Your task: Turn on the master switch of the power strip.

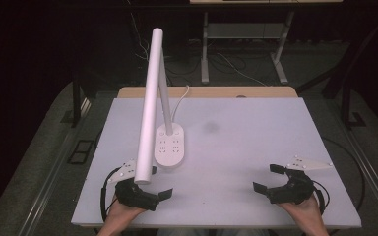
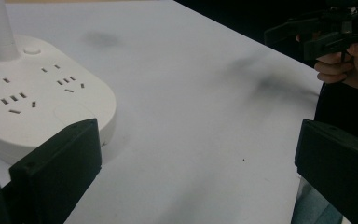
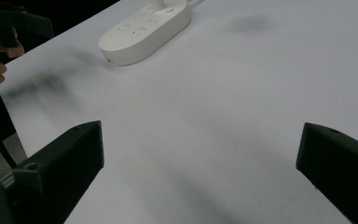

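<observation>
Lamp is the thing here, a white desk lamp with a long tube head and an oval base with sockets, sitting left of centre on the white table. From the high view, both hands rest at the near edge: left gripper just in front of the base, under the tip of the tube, right gripper well apart on the other side. Both look spread wide with nothing in them.

Left gripper view: lamp base sits just beyond the left jaw, not touching, jaws fully apart over bare table.

Right gripper view: jaws wide too, nothing between them, the base far off up the table.

So I'd call this the starting pose, nothing grabbed yet. Next move probably needs the left one to reach forward to the base or stem.
</observation>
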`<state>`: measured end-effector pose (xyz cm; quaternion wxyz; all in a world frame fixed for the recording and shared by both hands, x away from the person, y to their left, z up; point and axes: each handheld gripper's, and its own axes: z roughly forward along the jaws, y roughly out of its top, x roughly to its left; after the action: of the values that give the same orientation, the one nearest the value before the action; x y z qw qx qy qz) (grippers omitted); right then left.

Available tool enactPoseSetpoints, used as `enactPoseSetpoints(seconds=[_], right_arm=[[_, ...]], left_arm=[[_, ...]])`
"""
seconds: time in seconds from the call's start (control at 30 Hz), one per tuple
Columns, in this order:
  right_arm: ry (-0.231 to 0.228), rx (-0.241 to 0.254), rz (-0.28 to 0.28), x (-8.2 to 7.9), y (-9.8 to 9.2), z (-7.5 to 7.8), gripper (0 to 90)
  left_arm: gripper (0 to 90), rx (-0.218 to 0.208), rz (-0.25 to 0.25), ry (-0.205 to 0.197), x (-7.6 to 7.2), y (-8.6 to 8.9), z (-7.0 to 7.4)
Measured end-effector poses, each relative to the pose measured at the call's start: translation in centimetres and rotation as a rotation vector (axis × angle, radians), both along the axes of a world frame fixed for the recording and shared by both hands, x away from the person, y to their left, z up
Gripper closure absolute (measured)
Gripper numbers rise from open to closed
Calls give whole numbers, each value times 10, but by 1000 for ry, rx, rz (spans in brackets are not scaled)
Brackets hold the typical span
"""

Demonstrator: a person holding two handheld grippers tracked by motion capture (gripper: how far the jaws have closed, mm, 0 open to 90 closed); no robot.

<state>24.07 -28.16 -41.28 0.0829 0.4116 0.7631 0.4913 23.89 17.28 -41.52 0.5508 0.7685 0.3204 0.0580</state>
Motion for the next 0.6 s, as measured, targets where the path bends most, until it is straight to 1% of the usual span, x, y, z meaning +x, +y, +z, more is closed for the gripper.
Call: enactPoseSetpoints(seconds=[0.23, 0.3, 0.37, 0.47, 0.6], right_arm=[[14, -3, -2, 0, -1, -1, 2], [17, -16, -4, 1, -1, -2, 2], [28, -12, -7, 2, -2, -4, 2], [26, -3, -8, 2, -3, -4, 2], [31, -4, -6, 2, -3, -4, 2]], left_arm=[[0, -2, 0, 4, 0, 0, 0], [0, 0, 1, 5, 0, 1, 0], [0, -1, 3, 8, 0, 1, 1], [0, -7, 4, 11, -1, 2, 1], [0, -15, 8, 18, -1, 2, 1]])
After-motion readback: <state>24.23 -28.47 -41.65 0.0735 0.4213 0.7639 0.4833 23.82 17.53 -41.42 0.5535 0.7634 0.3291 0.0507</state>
